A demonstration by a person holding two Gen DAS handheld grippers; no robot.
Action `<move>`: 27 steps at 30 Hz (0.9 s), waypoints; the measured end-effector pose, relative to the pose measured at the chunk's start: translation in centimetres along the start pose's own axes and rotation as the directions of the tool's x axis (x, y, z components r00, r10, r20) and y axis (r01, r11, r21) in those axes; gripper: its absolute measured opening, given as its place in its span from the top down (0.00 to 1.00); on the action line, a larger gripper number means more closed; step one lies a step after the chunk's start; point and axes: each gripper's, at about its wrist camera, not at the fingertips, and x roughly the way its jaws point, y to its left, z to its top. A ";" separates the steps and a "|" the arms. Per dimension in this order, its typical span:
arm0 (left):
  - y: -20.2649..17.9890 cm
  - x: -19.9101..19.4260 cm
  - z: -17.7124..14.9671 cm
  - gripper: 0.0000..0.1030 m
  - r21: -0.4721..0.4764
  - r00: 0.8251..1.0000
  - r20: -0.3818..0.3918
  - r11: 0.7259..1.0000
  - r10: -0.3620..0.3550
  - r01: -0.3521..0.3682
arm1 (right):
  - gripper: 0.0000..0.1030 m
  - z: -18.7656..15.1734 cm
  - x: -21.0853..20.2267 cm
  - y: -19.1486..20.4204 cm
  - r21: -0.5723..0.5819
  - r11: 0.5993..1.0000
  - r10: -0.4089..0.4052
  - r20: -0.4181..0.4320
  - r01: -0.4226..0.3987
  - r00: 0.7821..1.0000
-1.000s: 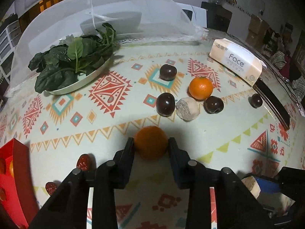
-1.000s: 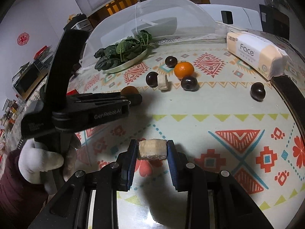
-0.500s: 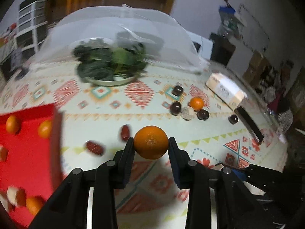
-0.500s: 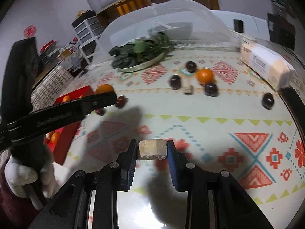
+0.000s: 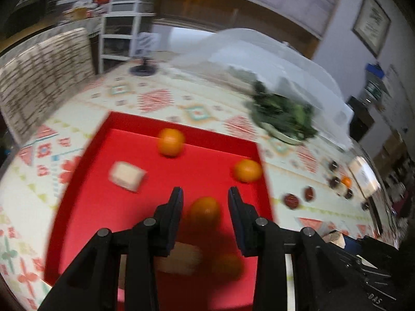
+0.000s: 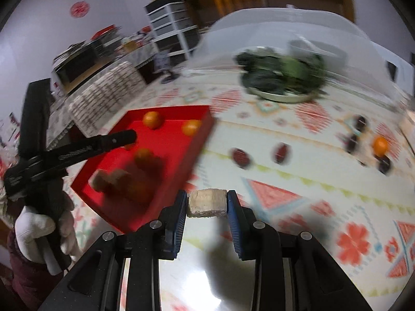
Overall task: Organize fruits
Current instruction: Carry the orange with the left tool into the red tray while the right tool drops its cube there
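The worktop (image 6: 285, 233), covered in a patterned cloth, carries a red tray (image 5: 77, 207) at its left side, and that tray is where the fruit is being gathered. In the left wrist view it already holds two tangerines (image 5: 171, 142) against its far wall and right wall, a pale chunk (image 5: 127, 176) near its middle, and blurred pieces, one orange and one pale, low under the tool. The left tool (image 5: 205, 202) hangs over the tray with its jaws apart, and an orange tangerine (image 5: 205, 211) sits between them without visibly touching either; it looks released or dropping into the tray, though blur makes this uncertain. The right tool (image 6: 207, 202) is clamped on a pale cut piece (image 6: 207, 202), held above the worktop just right of the tray's near corner, so that piece is not yet delivered.

Much appears left to do. Well to the right on the worktop lie two red dates (image 6: 240, 156), and farther off a cluster of dark round fruits (image 6: 359, 123) with one more tangerine (image 6: 380, 145). A plate of leafy greens (image 6: 282, 72) stands beside a clear dome cover (image 6: 298, 23), apart from the sorting.
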 end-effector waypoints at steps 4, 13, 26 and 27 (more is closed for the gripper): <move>2.8 0.4 0.7 0.67 -0.027 1.000 -0.010 0.999 0.018 -0.018 | 0.68 1.5 2.9 3.2 -0.040 0.999 0.032 -0.024 -0.033 0.999; 5.8 0.6 0.5 0.52 -0.129 1.000 -0.020 0.992 -0.012 0.010 | 0.68 2.8 6.5 6.1 -0.067 0.997 0.034 -0.053 -0.037 0.998; 4.8 -2.7 -0.2 0.35 -0.166 0.998 0.036 0.985 -0.049 0.054 | 0.50 3.1 3.8 3.6 0.017 0.999 0.029 0.021 -0.029 0.999; 4.5 -3.0 -0.4 0.34 -0.163 0.998 0.040 0.985 -0.050 0.056 | 0.49 3.0 3.4 3.2 0.026 0.999 0.027 0.027 -0.028 0.999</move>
